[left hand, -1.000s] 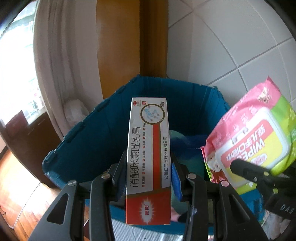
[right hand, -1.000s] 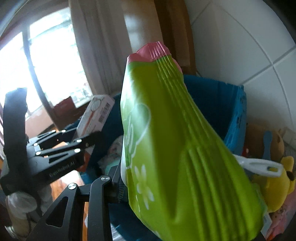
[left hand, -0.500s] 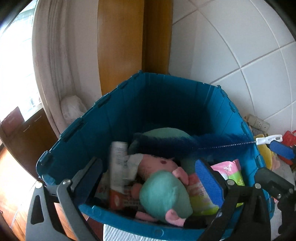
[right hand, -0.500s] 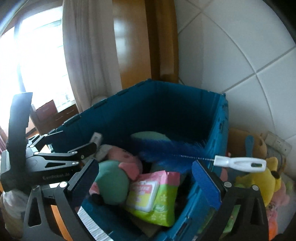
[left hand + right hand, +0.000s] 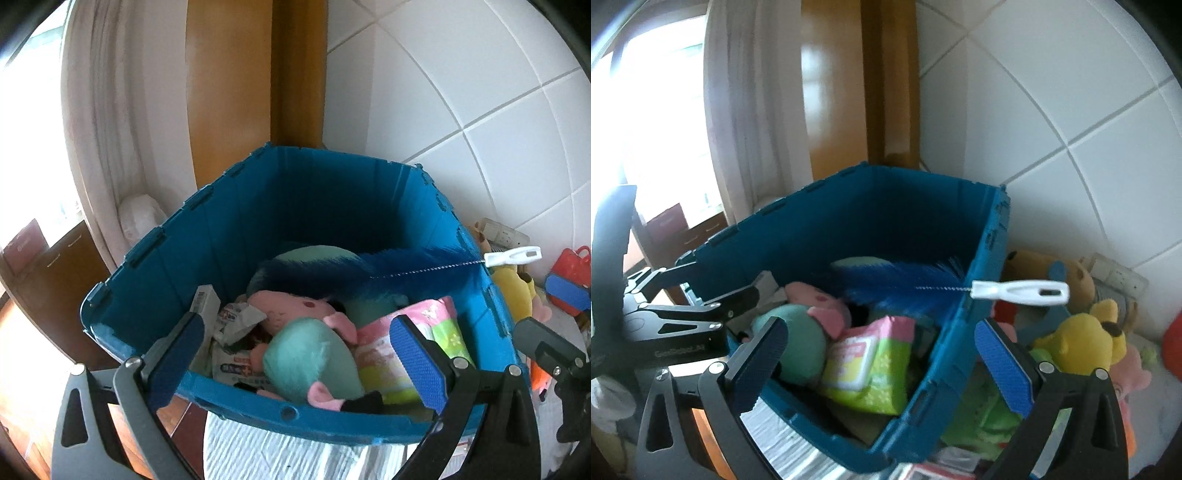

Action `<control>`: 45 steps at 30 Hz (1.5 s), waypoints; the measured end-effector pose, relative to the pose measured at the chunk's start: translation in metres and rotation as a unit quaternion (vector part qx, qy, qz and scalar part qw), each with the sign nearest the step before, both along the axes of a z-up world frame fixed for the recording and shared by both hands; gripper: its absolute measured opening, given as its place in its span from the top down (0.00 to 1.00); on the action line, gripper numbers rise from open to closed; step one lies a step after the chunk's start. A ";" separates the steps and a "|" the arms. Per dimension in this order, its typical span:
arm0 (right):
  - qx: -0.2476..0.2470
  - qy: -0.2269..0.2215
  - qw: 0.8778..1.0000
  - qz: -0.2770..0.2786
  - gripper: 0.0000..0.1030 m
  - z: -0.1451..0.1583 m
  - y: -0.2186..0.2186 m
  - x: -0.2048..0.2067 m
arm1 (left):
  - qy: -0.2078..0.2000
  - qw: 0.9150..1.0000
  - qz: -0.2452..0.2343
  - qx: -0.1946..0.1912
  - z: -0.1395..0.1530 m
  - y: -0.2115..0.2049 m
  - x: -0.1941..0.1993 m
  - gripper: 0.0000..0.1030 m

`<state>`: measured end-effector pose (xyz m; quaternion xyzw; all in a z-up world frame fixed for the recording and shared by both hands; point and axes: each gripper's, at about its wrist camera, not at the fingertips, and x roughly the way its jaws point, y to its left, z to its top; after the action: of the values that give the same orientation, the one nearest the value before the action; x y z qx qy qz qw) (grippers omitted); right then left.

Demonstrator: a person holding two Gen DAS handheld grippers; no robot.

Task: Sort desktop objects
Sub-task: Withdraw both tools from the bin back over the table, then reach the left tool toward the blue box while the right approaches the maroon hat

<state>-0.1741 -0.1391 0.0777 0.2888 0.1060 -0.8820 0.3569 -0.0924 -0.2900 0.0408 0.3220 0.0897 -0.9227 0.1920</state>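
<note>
Wipes pack (image 5: 402, 347) in bin (image 5: 314, 206), right of plush (image 5: 314, 358); brush (image 5: 369, 269) behind, handle over rim; carton (image 5: 205, 306) probably far left.

Daylight from window (image 5: 657, 122) left of both grippers, blown out there. Bin (image 5: 295, 229) interior shadowed. Right view slightly motion-blurred; fisheye bends tile lines, corners vignetted.

A room in a home. White wall tiles (image 5: 461, 92) meet a wooden door frame (image 5: 258, 92), with a pale curtain (image 5: 122, 129) beside a bright window (image 5: 657, 110). A blue crate (image 5: 258, 221) is full of plush toys (image 5: 310, 354); more toys, one yellow (image 5: 1086, 336), lie beside it. Wood floor (image 5: 22, 325) shows at the left.
</note>
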 end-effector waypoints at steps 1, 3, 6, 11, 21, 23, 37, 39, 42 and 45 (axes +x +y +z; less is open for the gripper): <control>0.000 0.000 1.000 -0.002 0.00 0.000 0.004 0.002 | 0.000 1.000 -0.002 0.000 0.000 0.003 0.001 0.01; -0.002 0.000 1.000 -0.009 0.00 0.000 0.015 0.005 | 0.002 1.000 -0.007 -0.001 0.001 0.009 0.003 0.01; -0.007 -0.001 1.000 -0.020 0.00 0.000 0.034 0.008 | 0.002 1.000 -0.023 -0.005 0.004 0.025 0.006 0.01; -0.029 -0.005 0.998 -0.052 0.00 -0.005 0.085 0.013 | 0.009 0.998 -0.063 -0.011 0.007 0.066 0.009 0.01; -0.025 -0.038 0.986 -0.160 0.00 -0.039 0.228 0.009 | 0.015 0.989 -0.146 -0.016 -0.001 0.181 0.012 0.01; -0.022 -0.049 0.983 -0.177 0.00 -0.048 0.257 0.007 | 0.012 0.987 -0.158 -0.015 -0.005 0.203 0.013 0.01; 0.021 -0.132 0.964 -0.230 0.00 -0.114 0.398 -0.011 | -0.093 0.978 -0.187 0.014 -0.093 0.333 -0.011 0.01; 0.021 -0.147 0.961 -0.234 0.00 -0.123 0.405 -0.013 | -0.107 0.977 -0.184 0.012 -0.102 0.335 -0.015 0.01; 0.019 -0.164 0.956 -0.241 0.00 -0.134 0.413 -0.015 | -0.123 0.975 -0.184 0.011 -0.114 0.334 -0.021 0.01; 0.017 -0.173 0.952 -0.251 0.00 -0.139 0.411 -0.020 | -0.132 0.973 -0.187 0.011 -0.123 0.331 -0.028 0.01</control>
<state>-0.1945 0.2715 -0.0614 0.4606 -0.0180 -0.8776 0.1315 -0.1204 0.0412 -0.0825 0.4543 0.0120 -0.8905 0.0229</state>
